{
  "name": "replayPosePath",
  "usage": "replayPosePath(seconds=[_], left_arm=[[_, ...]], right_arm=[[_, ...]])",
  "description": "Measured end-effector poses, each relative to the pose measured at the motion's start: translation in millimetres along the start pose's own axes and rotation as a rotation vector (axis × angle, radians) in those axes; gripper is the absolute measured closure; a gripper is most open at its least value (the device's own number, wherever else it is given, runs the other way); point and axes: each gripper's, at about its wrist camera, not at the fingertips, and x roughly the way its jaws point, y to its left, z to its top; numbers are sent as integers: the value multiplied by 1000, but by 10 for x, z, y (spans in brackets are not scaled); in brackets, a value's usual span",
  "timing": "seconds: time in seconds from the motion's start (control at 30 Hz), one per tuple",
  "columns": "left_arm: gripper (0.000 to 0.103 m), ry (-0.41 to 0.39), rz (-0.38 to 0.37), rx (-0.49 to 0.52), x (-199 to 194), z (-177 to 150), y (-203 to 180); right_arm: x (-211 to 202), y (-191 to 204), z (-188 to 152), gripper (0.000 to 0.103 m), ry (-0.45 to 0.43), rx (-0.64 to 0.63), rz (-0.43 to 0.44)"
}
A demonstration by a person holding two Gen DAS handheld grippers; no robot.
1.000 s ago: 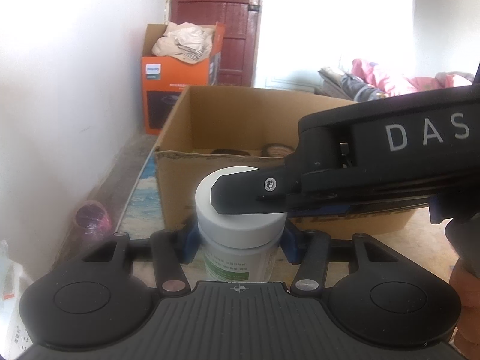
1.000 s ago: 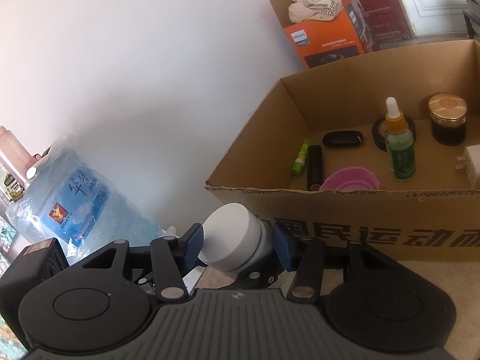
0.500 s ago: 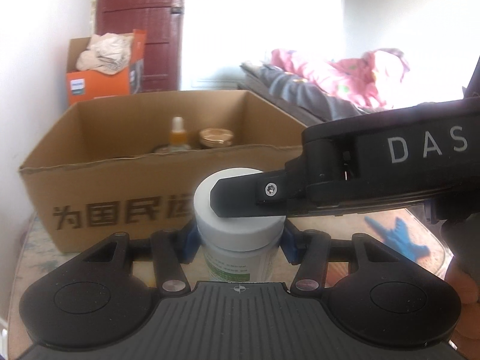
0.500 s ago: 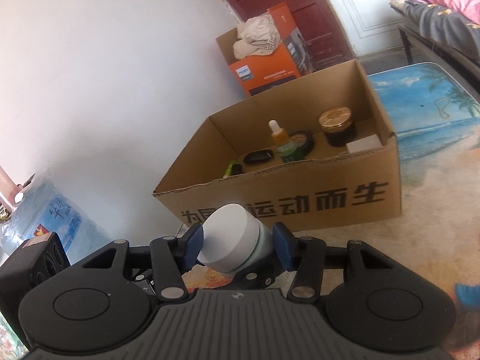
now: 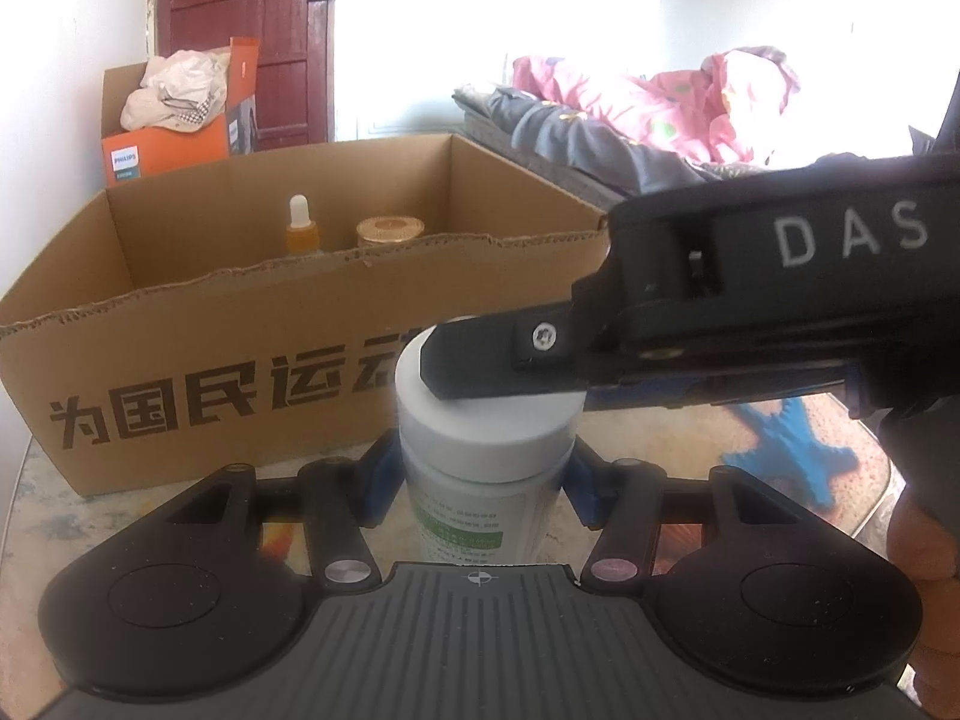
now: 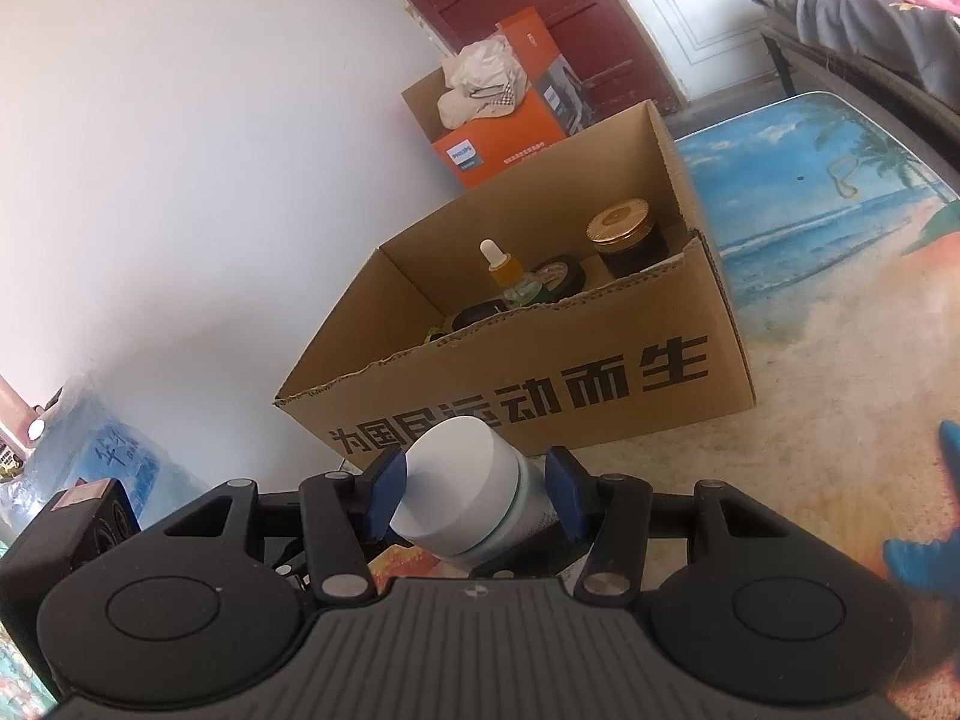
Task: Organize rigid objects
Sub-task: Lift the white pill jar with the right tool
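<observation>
right wrist view shows black case (image 6: 477,317) in box (image 6: 600,378), left view hides it

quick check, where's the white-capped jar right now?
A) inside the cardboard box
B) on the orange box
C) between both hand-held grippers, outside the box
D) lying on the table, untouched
C: the white-capped jar sits between the left hand-held gripper pads, the right hand-held gripper across its cap, in front of the cardboard box.

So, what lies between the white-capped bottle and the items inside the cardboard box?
Only the cardboard box's printed front wall stands between them and the white-capped bottle; the right wrist view shows it.
</observation>
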Motion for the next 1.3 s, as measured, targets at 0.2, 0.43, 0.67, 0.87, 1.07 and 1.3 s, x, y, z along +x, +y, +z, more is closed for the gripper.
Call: replayPosePath(seconds=[0.2,0.43,0.67,0.87,1.07,1.3], left_arm=[[48,19,3,0,39,-2,-45],[49,17,10,6,18,-6,-60],[50,17,12,5,14,6,-87],[50,8,14,6,-31,17,-99],[50,-21,18,10,-121,25,-97],[50,-111,47,45,-402,125,-116]], right_arm=[[0,-28,6,48,-5,13,3],[-2,-46,2,48,-5,16,10],[-8,-23,-13,48,-5,15,11],[-24,3,-22,48,-8,11,14],[-93,67,-5,48,-27,-2,29],[-288,278,62,48,-89,-59,76]])
